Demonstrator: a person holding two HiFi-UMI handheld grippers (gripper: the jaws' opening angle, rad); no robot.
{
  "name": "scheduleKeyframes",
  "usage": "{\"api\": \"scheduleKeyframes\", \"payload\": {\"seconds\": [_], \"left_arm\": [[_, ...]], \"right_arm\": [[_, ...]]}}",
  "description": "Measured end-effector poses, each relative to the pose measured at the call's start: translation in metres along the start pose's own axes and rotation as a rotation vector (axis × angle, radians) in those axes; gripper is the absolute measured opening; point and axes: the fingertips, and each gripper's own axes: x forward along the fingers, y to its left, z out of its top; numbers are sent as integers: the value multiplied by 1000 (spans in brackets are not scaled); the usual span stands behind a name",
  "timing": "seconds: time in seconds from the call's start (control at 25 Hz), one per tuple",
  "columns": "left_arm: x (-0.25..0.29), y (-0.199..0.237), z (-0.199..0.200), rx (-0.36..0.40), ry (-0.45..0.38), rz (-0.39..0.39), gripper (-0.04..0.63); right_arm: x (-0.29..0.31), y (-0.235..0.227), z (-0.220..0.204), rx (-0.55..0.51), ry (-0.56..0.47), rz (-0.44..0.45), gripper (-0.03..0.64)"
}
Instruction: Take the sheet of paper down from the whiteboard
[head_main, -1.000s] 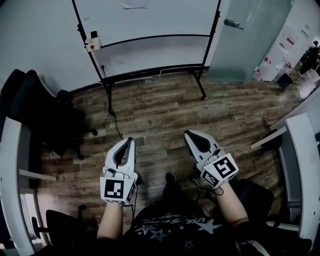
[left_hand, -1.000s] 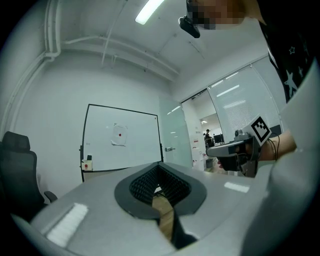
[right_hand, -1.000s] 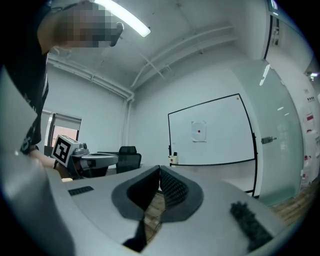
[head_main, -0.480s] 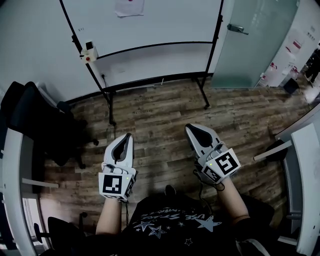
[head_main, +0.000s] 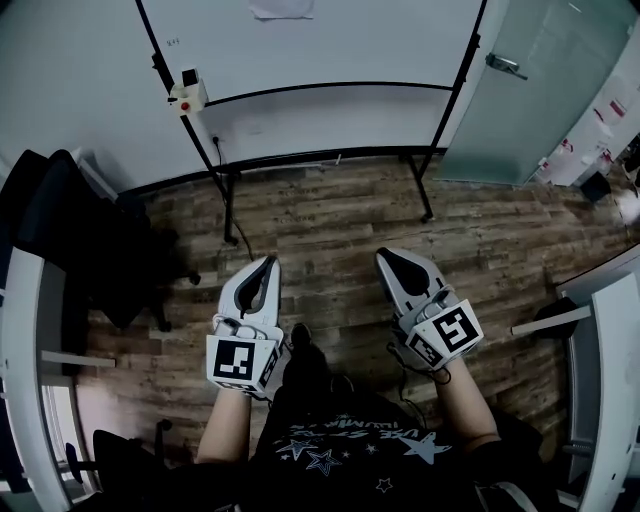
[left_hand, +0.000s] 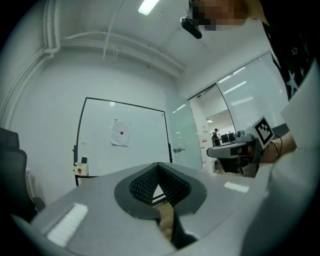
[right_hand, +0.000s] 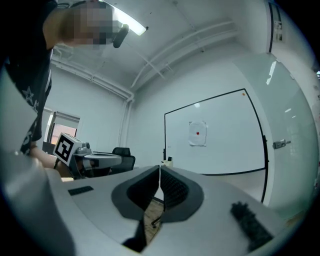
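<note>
The paper (head_main: 283, 8) hangs ahead, high on the whiteboard (head_main: 330, 45), nearer our left hand-held gripper (head_main: 266, 266) than our right hand-held gripper (head_main: 386, 260), both closed on nothing.

Left gripper (head_main: 270, 262), right gripper (head_main: 386, 256) apparently closed over wood floor (head_main: 330, 215); paper (head_main: 283, 8) on whiteboard (head_main: 340, 50).

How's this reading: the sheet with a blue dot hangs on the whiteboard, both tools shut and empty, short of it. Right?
No: the dot on the sheet is red, per the right gripper view. It hangs on the whiteboard; left tool and right tool are shut, empty, short of it.
</note>
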Motion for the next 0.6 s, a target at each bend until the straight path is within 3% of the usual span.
{"api": "scheduleKeyframes", "payload": {"seconds": [0.12, 0.6], "left_arm": [[24, 27, -14, -35, 7, -14, 9], [128, 152, -23, -39, -26, -66, 9]], "right_arm": [[26, -5, -1, 6, 11, 6, 17], [189, -64, 8, -13, 0, -60, 17]]}}
